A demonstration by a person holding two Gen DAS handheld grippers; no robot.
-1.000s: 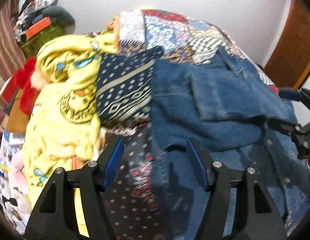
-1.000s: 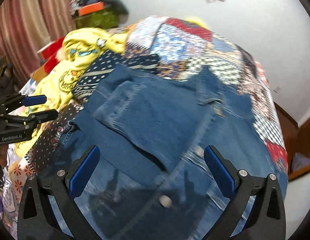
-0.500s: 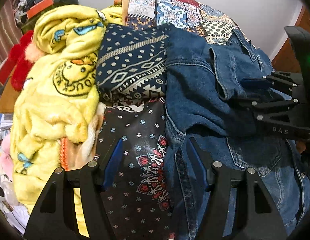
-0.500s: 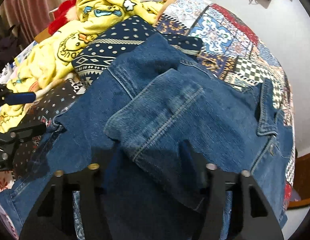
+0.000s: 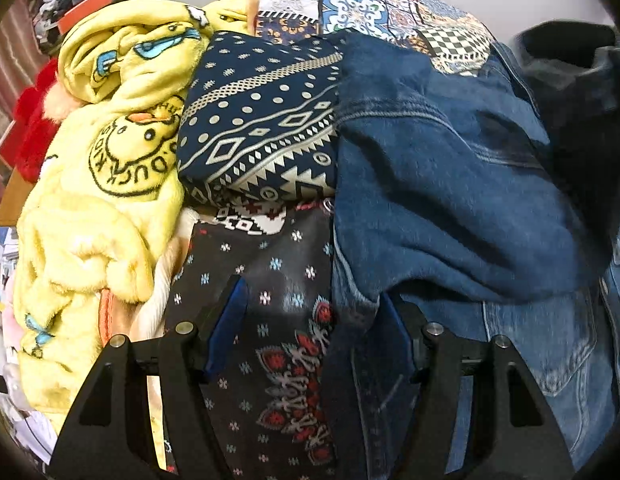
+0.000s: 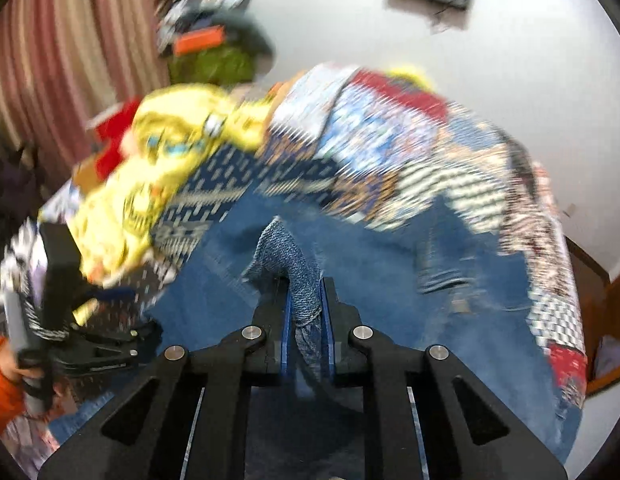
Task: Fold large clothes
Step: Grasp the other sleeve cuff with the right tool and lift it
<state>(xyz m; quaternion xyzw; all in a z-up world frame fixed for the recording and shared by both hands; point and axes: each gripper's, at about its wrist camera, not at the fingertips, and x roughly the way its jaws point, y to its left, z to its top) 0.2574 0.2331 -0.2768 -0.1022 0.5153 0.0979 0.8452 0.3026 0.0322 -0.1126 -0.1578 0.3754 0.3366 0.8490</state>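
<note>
Two claws work the heavy, stiff blue denim jacket [image 5: 442,184] on the patchwork-quilted bed [image 5: 374,4]: right claw [image 6: 305,304] pinches a bunched fold (seams grip best), left claw [image 5: 310,320] spread at its hem.

Left hand-held gripper [image 5: 310,308] apart, right hand-held gripper [image 6: 305,304] seemingly clamped

Your left wrist view is evenly lit by soft indoor light and mostly sharp: the yellow duck blanket [image 5: 105,184] reads crisply, while the denim jacket [image 5: 442,184] smears slightly toward the right edge. A soft shadow falls just beyond the left gripper [image 5: 310,320]. Your right wrist view is heavily motion-blurred; the patchwork quilt [image 6: 390,140] streaks, only the right gripper [image 6: 305,308] stays sharp. Fisheye bending and dark corners frame both.
</note>
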